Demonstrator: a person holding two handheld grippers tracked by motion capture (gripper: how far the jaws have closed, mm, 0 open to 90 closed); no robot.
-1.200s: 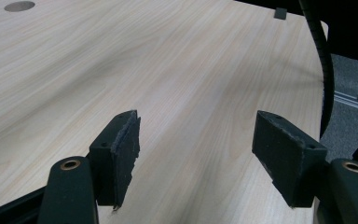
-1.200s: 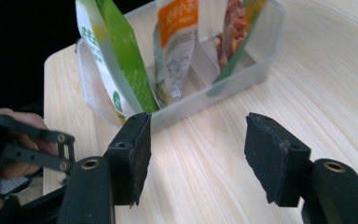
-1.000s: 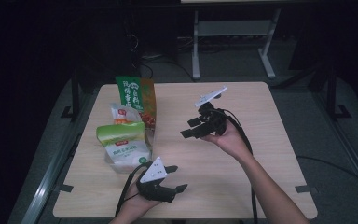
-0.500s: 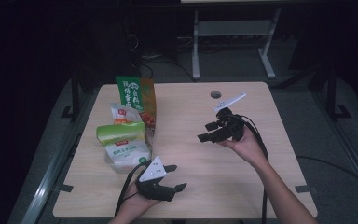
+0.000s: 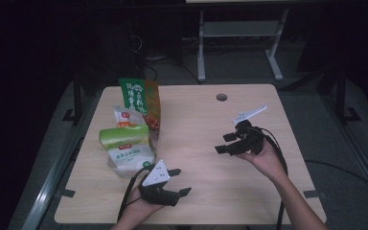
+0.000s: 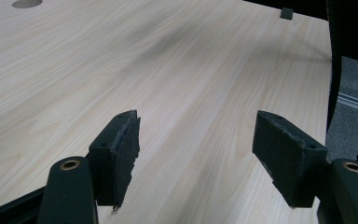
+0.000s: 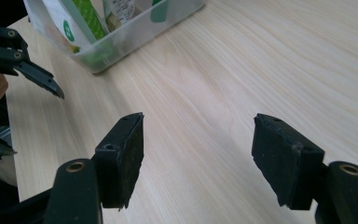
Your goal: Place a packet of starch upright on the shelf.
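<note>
A clear plastic bin (image 5: pixel 120 167) at the table's left holds snack packets: a tall green-and-orange bag (image 5: pixel 141 98), a white-and-red packet (image 5: pixel 124 116) and a green-and-white bag (image 5: pixel 127 143). My left gripper (image 5: pixel 181 181) rests near the front edge, just right of the bin, open over bare wood (image 6: pixel 196 144). My right gripper (image 5: pixel 223 143) hovers right of centre and points left toward the bin (image 7: pixel 135 32). Its jaws have just been opening, and only bare tabletop lies between them (image 7: pixel 198 149). The left gripper's fingers (image 7: pixel 32 70) show at the left edge of the right gripper view.
The light wooden table (image 5: pixel 196 120) has a round cable hole (image 5: pixel 222 97) near its far edge. Beyond the table stands a metal frame (image 5: pixel 239 33) on a dark floor. Cables trail from both grippers toward the front edge.
My right gripper has moved to the right and nearer the person, away from the bags, and sunk a little. The left gripper has stayed put.
</note>
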